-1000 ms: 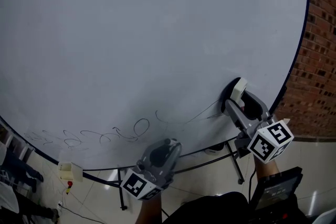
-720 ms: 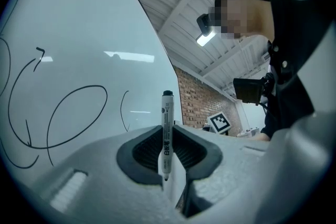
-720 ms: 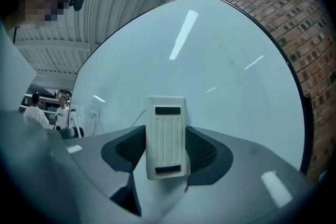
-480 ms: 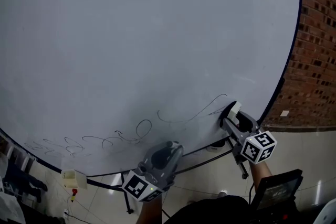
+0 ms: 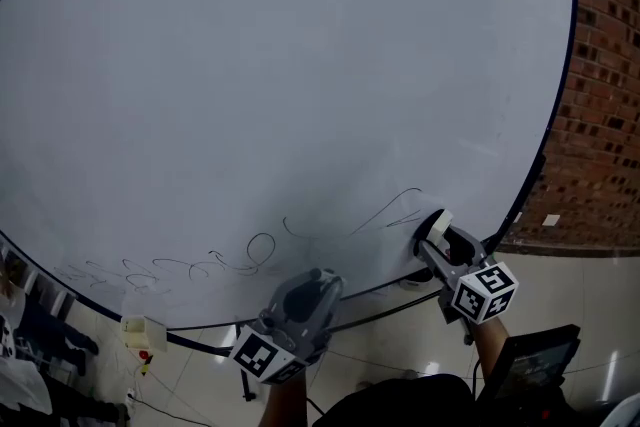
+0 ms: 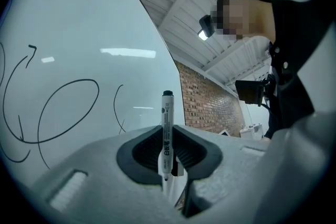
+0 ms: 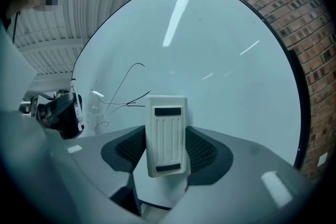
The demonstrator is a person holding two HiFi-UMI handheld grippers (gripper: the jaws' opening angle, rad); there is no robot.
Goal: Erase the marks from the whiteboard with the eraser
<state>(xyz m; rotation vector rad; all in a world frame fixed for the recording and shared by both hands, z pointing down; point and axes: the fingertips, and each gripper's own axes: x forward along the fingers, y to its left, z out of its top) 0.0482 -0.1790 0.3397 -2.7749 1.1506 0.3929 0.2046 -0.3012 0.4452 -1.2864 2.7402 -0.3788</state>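
A large whiteboard point(image 5: 280, 65) fills the head view, with thin black scribbles point(image 5: 250, 250) along its lower edge. My right gripper point(image 5: 440, 240) is shut on a white eraser point(image 5: 433, 224) pressed near the board's lower right, just right of the curved marks point(image 5: 395, 207). In the right gripper view the ribbed eraser point(image 7: 167, 134) stands between the jaws with the lines point(image 7: 126, 97) to its left. My left gripper point(image 5: 312, 287) hangs below the board's bottom edge, shut on a white marker point(image 6: 166, 136) with a black cap.
A brick wall point(image 5: 600, 85) rises right of the board. The board's black stand legs point(image 5: 390, 300) cross the tiled floor point(image 5: 580, 305) below. A small cream box point(image 5: 143, 332) hangs at the board's lower left edge. A person's dark clothing point(image 6: 294, 60) shows in the left gripper view.
My right gripper has slid the eraser down and to the left along the board, close to the curved marks. The left gripper has stayed almost still.
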